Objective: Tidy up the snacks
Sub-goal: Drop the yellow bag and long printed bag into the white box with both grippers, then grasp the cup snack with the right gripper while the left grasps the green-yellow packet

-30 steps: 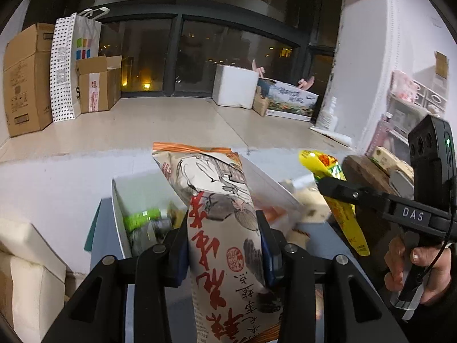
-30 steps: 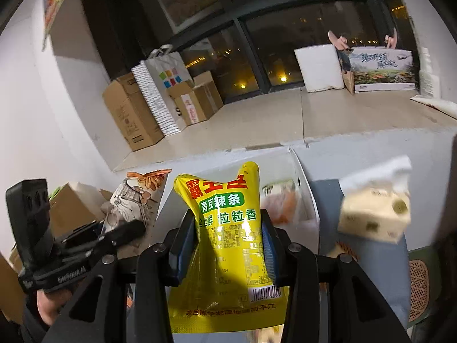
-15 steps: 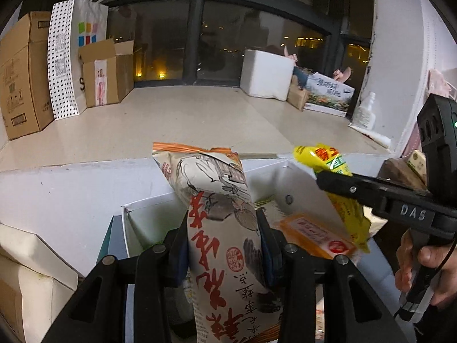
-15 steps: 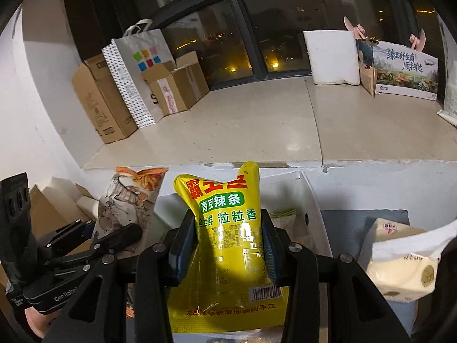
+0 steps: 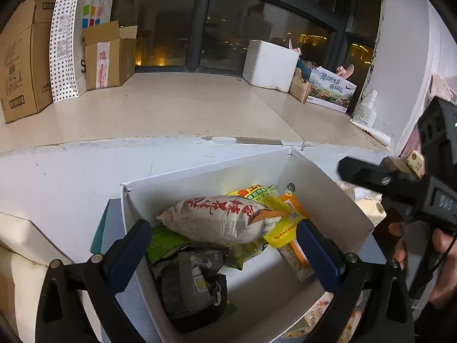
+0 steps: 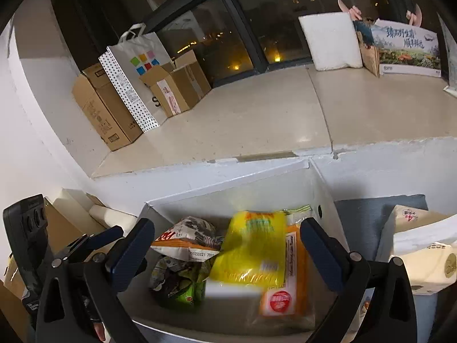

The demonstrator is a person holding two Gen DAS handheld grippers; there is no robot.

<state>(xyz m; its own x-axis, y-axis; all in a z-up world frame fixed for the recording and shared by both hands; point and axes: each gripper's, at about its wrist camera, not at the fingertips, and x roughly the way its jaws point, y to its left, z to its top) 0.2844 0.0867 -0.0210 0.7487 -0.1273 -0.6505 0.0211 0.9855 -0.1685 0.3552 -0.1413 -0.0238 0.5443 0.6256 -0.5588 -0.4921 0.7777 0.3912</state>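
Observation:
A white cardboard box [image 5: 205,168] [image 6: 228,194] stands below both grippers and holds snack packets. My left gripper [image 5: 225,243] hangs over it, its jaws opening wide, with no pad touching anything. The beige bag with red writing [image 5: 220,217] [image 6: 185,237] lies flat in the box, free of the gripper. My right gripper [image 6: 228,245] is also opening, with nothing pressed between its pads. Beneath it the yellow snack bag [image 6: 251,248] [image 5: 257,197] is blurred and rests on the other packets.
An orange packet [image 6: 288,285], a green packet [image 6: 182,288] and a grey-black packet [image 5: 191,280] lie in the box too. A tissue pack [image 6: 422,257] sits to its right. Cardboard boxes [image 5: 20,57], a dotted paper bag [image 5: 71,37] and a foam box [image 5: 268,65] stand on the ledge behind.
Both grippers went from shut on their bags to wide open. The beige bag and the yellow bag dropped into the white box. Both hands came closer over the box.

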